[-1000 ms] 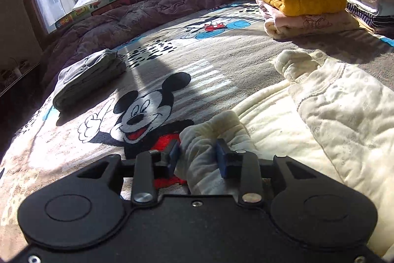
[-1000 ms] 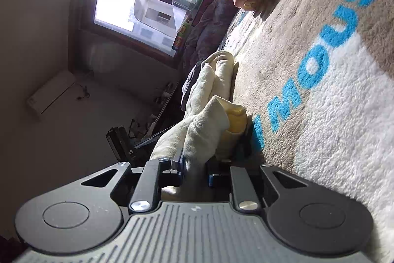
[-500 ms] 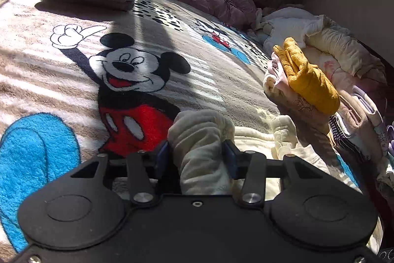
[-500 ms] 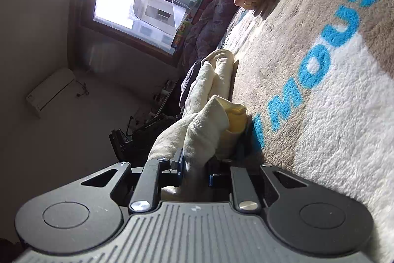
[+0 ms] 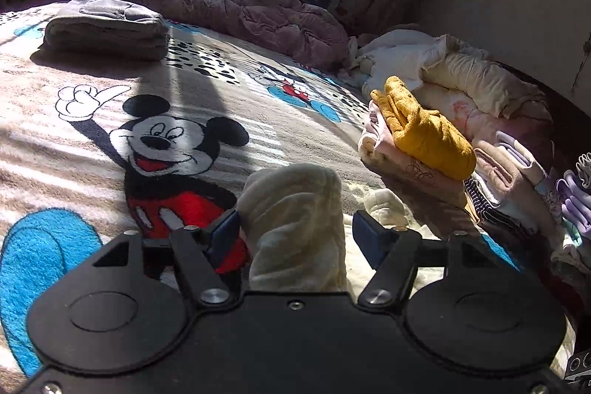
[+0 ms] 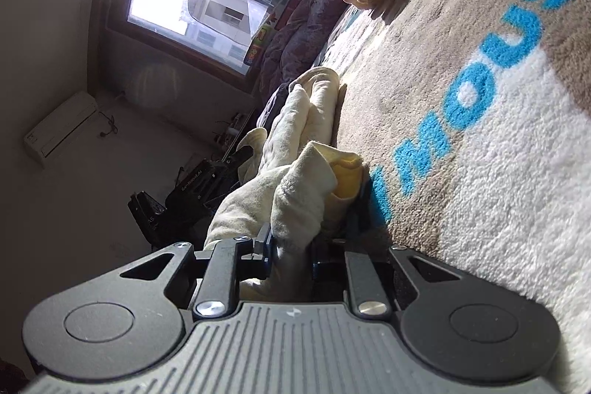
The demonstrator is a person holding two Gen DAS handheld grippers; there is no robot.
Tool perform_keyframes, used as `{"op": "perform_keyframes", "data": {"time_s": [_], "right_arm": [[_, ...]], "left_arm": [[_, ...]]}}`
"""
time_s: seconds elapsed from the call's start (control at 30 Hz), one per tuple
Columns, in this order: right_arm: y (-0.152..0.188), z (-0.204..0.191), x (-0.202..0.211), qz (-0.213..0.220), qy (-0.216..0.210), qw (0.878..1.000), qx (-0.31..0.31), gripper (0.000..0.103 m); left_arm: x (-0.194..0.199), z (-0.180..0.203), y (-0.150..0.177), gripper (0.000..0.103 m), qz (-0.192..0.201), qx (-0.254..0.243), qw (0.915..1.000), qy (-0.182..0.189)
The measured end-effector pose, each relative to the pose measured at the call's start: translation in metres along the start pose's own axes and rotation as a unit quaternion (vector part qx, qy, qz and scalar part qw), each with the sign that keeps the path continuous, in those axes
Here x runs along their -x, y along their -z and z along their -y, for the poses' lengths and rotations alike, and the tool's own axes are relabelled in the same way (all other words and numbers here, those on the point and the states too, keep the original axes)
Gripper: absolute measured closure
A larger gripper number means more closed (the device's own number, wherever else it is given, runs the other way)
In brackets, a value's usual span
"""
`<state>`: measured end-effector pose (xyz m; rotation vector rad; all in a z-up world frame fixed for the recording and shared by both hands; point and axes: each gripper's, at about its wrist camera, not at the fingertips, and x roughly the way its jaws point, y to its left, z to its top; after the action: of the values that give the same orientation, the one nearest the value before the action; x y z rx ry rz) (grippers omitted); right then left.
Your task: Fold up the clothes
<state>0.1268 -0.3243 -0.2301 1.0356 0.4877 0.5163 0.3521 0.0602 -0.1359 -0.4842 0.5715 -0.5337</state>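
Covering the whole bed, the Mickey Mouse blanket (image 5: pixel 110 135) serves as the work surface, with a rumpled purple duvet (image 5: pixel 229 6) bunched along its window side. Judging by what lies on it, the folding is well along but not finished: 1 grey folded garment (image 5: pixel 105 28) sits alone at the far left, and a stack of 2 visible pieces, a mustard-yellow top (image 5: pixel 424 135) over a pale pink garment (image 5: pixel 384 154), stands to the right. Beside that stack a loose heap of clothes (image 5: pixel 480 87) appears unsorted, so more folding probably remains; how many pieces it holds cannot be counted.

The piece in hand is 1 cream quilted garment (image 5: pixel 295 220), lying on the blanket close under both tools, partly gathered and not yet a flat packet. The left gripper (image 5: pixel 295 235) has a bunched sleeve or edge standing between its jaws, which are spread wide; the right-hand pad looks clear of the cloth, so it seems to be releasing or not gripping. The right gripper (image 6: pixel 290 250), tipped on its side, is pinched narrowly onto another fold of the same garment.
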Motion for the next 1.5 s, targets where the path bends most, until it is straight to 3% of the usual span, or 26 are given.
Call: {"op": "perform_keyframes", "data": {"time_s": [0.1,0.17,0.23,0.27,0.3,0.33,0.37,0.4,0.43,0.53,0.6,0.67,0.77,1.0,1.17,1.37,1.5], "right_arm": [[0.000,0.000,-0.001,-0.001,0.008,1.000,0.002,0.086],[0.001,-0.001,-0.001,-0.001,0.013,1.000,0.003,0.086],[0.001,-0.001,-0.002,-0.001,0.018,1.000,0.004,0.086],[0.001,-0.002,-0.002,-0.001,0.020,1.000,0.004,0.087],[0.001,-0.002,-0.002,-0.002,0.023,1.000,0.005,0.087],[0.001,-0.003,-0.002,-0.002,0.025,1.000,0.005,0.087],[0.001,-0.003,-0.003,-0.002,0.026,1.000,0.005,0.087],[0.000,-0.002,-0.003,-0.002,0.027,1.000,0.004,0.087],[0.000,-0.002,-0.003,-0.002,0.028,1.000,0.004,0.088],[0.001,-0.003,-0.003,-0.002,0.031,1.000,0.005,0.088],[0.001,-0.003,-0.003,-0.001,0.032,0.999,0.005,0.088],[0.001,-0.003,-0.002,-0.001,0.033,0.999,0.006,0.088],[0.001,-0.003,-0.002,-0.001,0.032,0.999,0.006,0.088],[0.001,-0.001,0.000,-0.001,0.027,1.000,0.005,0.088],[0.002,-0.001,0.001,0.000,0.025,1.000,0.003,0.088],[0.001,-0.001,0.000,0.000,0.022,1.000,0.003,0.088],[0.001,-0.001,-0.001,0.000,0.021,1.000,0.003,0.088]], "left_arm": [[0.010,-0.041,-0.010,0.035,0.000,0.125,0.9903,0.060],[0.018,-0.054,-0.021,0.036,0.011,0.134,0.9885,0.069],[0.026,-0.049,-0.038,0.037,0.015,0.049,0.9981,0.035],[0.031,-0.046,-0.046,0.038,0.017,0.004,0.9997,0.017],[0.032,-0.037,-0.050,0.041,0.006,-0.075,0.9971,-0.013],[0.033,-0.028,-0.053,0.046,-0.007,-0.158,0.9864,-0.044],[0.031,-0.025,-0.051,0.050,-0.033,-0.218,0.9740,-0.051],[0.027,-0.025,-0.047,0.061,-0.046,-0.263,0.9626,-0.045],[0.022,-0.023,-0.043,0.070,-0.056,-0.292,0.9541,-0.037],[0.008,-0.018,-0.033,0.081,-0.082,-0.370,0.9251,-0.014],[-0.001,-0.015,-0.026,0.082,-0.099,-0.421,0.9016,0.002],[-0.008,-0.019,-0.022,0.082,-0.110,-0.448,0.8868,0.033],[-0.014,-0.018,-0.016,0.082,-0.125,-0.482,0.8660,0.048],[-0.031,-0.019,-0.008,0.086,-0.122,-0.515,0.8462,0.065],[-0.023,-0.019,-0.012,0.088,-0.096,-0.519,0.8457,0.080],[-0.017,-0.014,-0.012,0.088,-0.076,-0.532,0.8385,0.093],[-0.023,-0.008,-0.013,0.102,-0.065,-0.530,0.8413,0.081]]}}
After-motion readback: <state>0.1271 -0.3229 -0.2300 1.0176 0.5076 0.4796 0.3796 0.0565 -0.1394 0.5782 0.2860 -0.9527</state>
